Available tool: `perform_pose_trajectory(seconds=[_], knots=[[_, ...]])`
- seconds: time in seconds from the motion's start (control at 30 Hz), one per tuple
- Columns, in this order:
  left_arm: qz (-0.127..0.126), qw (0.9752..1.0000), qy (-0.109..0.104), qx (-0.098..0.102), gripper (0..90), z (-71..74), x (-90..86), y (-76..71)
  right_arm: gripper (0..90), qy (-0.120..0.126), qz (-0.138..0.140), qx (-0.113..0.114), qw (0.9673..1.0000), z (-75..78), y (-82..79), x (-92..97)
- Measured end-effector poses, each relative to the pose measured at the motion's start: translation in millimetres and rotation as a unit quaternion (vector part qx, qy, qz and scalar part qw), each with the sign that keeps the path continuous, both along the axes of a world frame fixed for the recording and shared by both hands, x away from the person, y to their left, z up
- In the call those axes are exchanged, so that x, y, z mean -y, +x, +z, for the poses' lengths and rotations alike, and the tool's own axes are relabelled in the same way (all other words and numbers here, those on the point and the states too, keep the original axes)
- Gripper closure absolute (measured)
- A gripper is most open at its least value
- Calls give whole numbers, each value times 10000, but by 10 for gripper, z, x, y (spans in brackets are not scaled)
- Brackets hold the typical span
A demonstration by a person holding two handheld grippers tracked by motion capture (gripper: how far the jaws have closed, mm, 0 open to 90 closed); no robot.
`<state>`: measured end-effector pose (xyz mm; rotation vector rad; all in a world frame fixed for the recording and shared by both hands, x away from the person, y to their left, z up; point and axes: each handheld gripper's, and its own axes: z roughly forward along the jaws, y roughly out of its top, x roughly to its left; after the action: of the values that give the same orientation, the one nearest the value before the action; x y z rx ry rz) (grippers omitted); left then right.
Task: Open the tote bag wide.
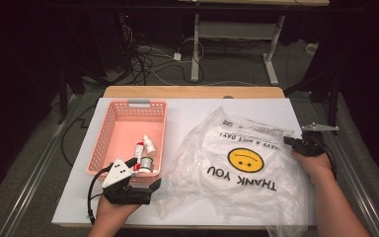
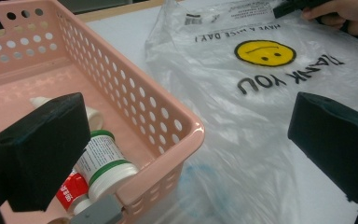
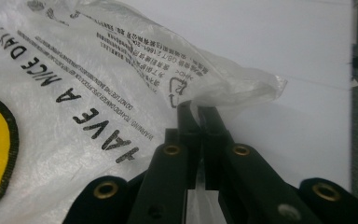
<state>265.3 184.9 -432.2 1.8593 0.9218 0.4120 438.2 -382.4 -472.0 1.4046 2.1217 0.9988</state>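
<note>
At bag (image 1: 242,158) far-right edge: right gripper (image 3: 199,112) clamped on plastic.

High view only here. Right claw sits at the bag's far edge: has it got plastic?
Observer: Yes. Right claw is shut on a fold of the plastic bag beside its small print.
Operator: Left claw?
Observer: Left claw is open, one jaw above the pink basket, the other above the bag.
Operator: Basket's near corner?
Observer: A white bottle with green bands lies beside a red-labelled tube.
</note>
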Motion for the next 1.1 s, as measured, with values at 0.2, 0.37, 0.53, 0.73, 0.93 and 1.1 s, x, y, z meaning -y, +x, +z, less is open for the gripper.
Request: perform_pose_trajectory(seconds=[0.2,0.37,0.53,0.73,0.93,1.1], knots=[[-64,9999,85,43,0,44,-15,24,900,166,-426,191,9988,127,131,122],[-23,9999,119,103,0,63,-80,25,900,246,-826,406,9955,219,220,224],[118,9999,18,116,0,28,-159,19,900,367,-1243,594,9898,234,228,332],[128,9999,10,84,0,10,-162,32,900,398,-1496,570,9863,114,38,409],[251,9997,-19,44,0,-1,-165,24,900,289,-1579,521,9857,59,-203,467],[188,9998,-56,-72,0,-8,-159,30,827,247,-1420,430,9886,-7,-369,423]])
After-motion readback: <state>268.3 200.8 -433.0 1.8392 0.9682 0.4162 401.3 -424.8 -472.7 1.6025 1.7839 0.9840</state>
